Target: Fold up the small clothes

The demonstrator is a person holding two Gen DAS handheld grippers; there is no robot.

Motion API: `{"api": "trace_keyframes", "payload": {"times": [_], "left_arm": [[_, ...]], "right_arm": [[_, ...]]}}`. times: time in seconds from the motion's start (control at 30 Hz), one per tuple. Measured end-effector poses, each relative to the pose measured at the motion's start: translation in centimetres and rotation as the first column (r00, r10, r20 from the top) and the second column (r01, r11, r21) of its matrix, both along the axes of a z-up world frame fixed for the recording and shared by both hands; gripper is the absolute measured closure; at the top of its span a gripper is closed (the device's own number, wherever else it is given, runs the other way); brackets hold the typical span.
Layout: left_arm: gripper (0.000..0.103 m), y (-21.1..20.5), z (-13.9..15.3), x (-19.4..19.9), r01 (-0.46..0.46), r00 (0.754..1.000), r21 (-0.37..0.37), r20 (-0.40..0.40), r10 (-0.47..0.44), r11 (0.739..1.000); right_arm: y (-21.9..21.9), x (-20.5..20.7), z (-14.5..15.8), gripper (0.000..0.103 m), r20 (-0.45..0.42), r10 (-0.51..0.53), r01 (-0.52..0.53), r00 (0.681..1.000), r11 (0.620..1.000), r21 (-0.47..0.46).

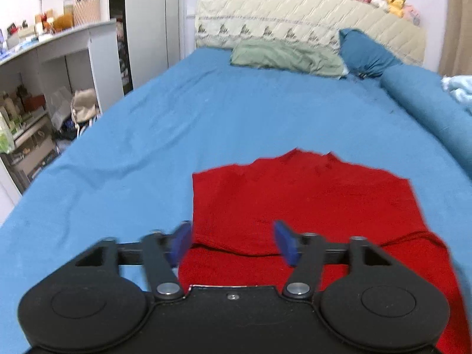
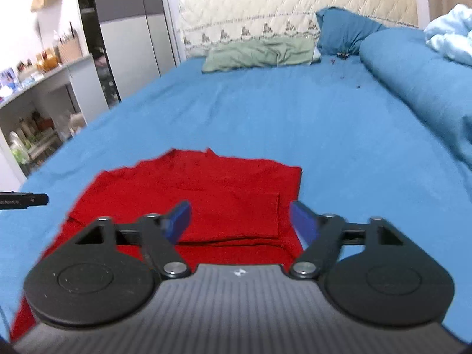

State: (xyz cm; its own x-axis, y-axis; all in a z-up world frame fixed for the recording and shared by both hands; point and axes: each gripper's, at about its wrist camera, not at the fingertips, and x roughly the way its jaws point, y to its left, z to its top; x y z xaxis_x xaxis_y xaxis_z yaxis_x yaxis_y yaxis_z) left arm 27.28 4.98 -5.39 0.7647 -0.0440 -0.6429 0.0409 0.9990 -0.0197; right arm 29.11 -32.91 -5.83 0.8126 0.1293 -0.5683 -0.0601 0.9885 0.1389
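Note:
A small red garment (image 1: 309,200) lies flat on the blue bed sheet (image 1: 206,118), its near part folded back over itself so a fold edge runs across it. My left gripper (image 1: 233,242) hovers above the garment's near left part, its blue pads apart and nothing between them. In the right wrist view the same red garment (image 2: 206,194) spreads under my right gripper (image 2: 242,221), whose jaws stand wide with no cloth in them, over the garment's near right edge. A black piece of the left gripper (image 2: 26,200) pokes in at the left edge there.
A green pillow (image 1: 283,56) and a blue pillow (image 1: 365,53) lie against the quilted headboard (image 1: 295,17), plush toys on top. A rolled blue duvet (image 2: 419,82) runs along the right side. White shelves (image 1: 44,88) with clutter stand left of the bed.

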Motion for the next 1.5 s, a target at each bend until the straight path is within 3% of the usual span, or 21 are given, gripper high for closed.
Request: {"api": "trace_keyframes", "payload": {"times": [0.13,0.3,0.5,0.6,0.73,1.03,1.1,1.2,1.33,1.5], "left_arm": [[0.01,0.9,3.6,-4.4,0.019,1.0,0.003,0.025,-0.019,1.0],[0.007,2.2,6.1,-10.1,0.062,0.998,-0.008,0.011,-0.062,0.998],[0.003,3.8,5.8,-15.1,0.09,0.994,-0.018,-0.054,-0.091,0.996],[0.003,4.8,4.6,-16.9,0.094,0.991,-0.041,-0.091,-0.097,0.995],[0.003,5.9,2.1,-18.7,0.087,0.985,-0.102,-0.139,-0.101,0.991],[0.004,6.1,-4.3,-18.8,0.066,0.969,-0.065,-0.234,-0.08,0.996],[0.004,6.4,-5.5,-19.1,0.052,0.967,-0.045,-0.248,-0.061,0.998],[0.011,7.0,-7.3,-19.4,0.051,0.956,-0.056,-0.286,-0.065,0.997],[0.02,7.5,-8.9,-19.6,0.046,0.941,-0.112,-0.327,-0.08,0.993],[0.039,7.3,-10.2,-19.5,0.035,0.928,-0.117,-0.364,-0.075,0.993]], "right_arm": [[0.6,-5.0,3.9,0.0,0.002,0.016,-0.016,1.0,1.0,-0.01],[1.3,-10.1,6.4,0.0,-0.048,0.0,0.0,0.999,1.0,0.018],[2.6,-15.2,7.3,0.0,-0.118,-0.001,0.007,0.993,0.999,0.05],[2.8,-16.8,6.2,0.0,-0.185,-0.01,0.026,0.983,0.996,0.084],[3.1,-18.4,3.0,0.0,-0.293,-0.039,0.055,0.955,0.997,0.046],[2.3,-20.3,-4.7,0.001,-0.462,-0.139,0.149,0.876,0.989,-0.016],[1.3,-20.6,-6.2,0.002,-0.497,-0.158,0.193,0.853,0.981,0.02],[0.0,-20.8,-8.0,0.006,-0.521,-0.196,0.243,0.831,0.97,0.023],[-0.4,-20.6,-9.3,0.024,-0.557,-0.192,0.228,0.808,0.974,-0.005],[-0.8,-21.0,-9.1,0.026,-0.549,-0.189,0.24,0.814,0.971,0.021]]}}
